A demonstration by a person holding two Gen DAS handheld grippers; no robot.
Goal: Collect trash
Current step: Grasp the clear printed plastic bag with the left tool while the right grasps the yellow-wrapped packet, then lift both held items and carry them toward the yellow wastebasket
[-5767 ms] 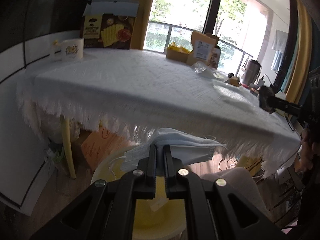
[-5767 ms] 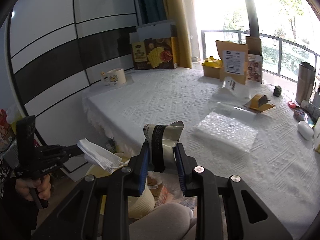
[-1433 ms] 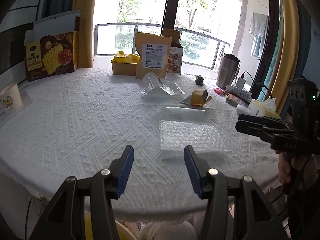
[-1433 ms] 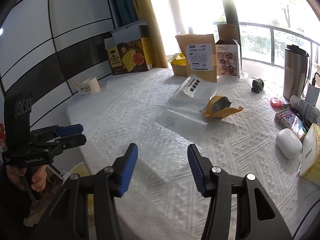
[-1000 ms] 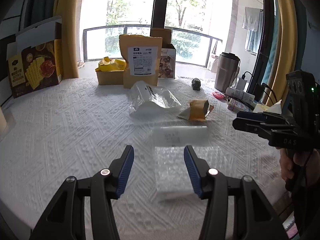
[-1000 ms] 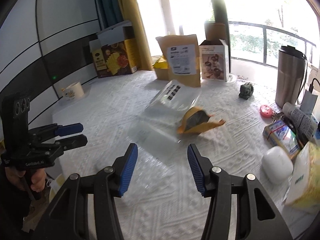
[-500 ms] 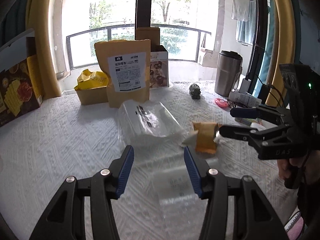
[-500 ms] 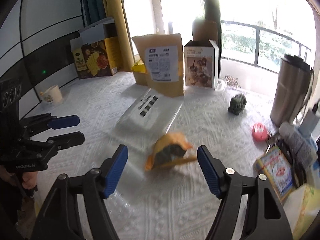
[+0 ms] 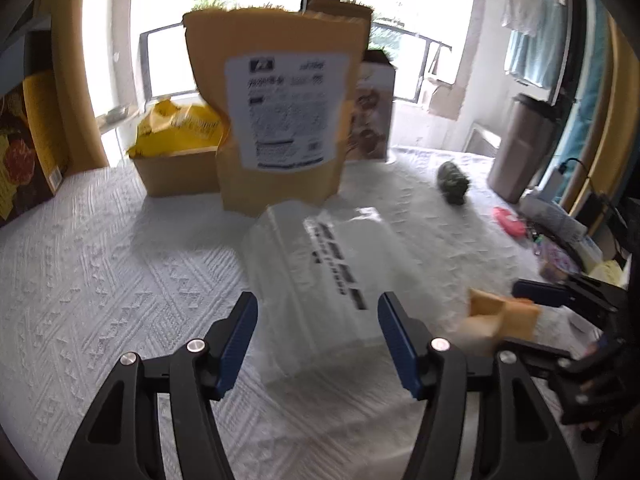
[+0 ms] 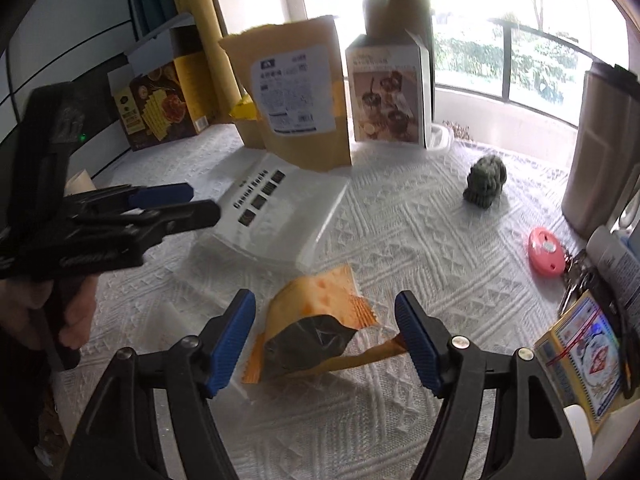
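A clear plastic bag (image 9: 320,264) with black print lies flat on the white tablecloth (image 9: 100,272). My left gripper (image 9: 317,308) hovers just over its near end. Its jaws are opening, with the bag between the blue pads and not pinched. In the right wrist view the clear plastic bag (image 10: 280,216) sits behind a torn orange snack wrapper (image 10: 316,320) with a dark inside. My right gripper (image 10: 325,304) stands open astride that wrapper without touching it. The left gripper (image 10: 204,201) reaches in from the left there, held by a hand.
A tall kraft pouch (image 9: 280,128) and a small box of yellow packets (image 9: 180,152) stand right behind the bag. On the right are a grey-green figurine (image 10: 484,180), a steel tumbler (image 10: 604,148), a pink disc (image 10: 546,252), keys and a printed box (image 10: 584,352).
Both grippers moved forward across the table, the left to the clear bag and the right to the orange wrapper. Both jaws stand wider. The mask and tape roll held earlier are gone.
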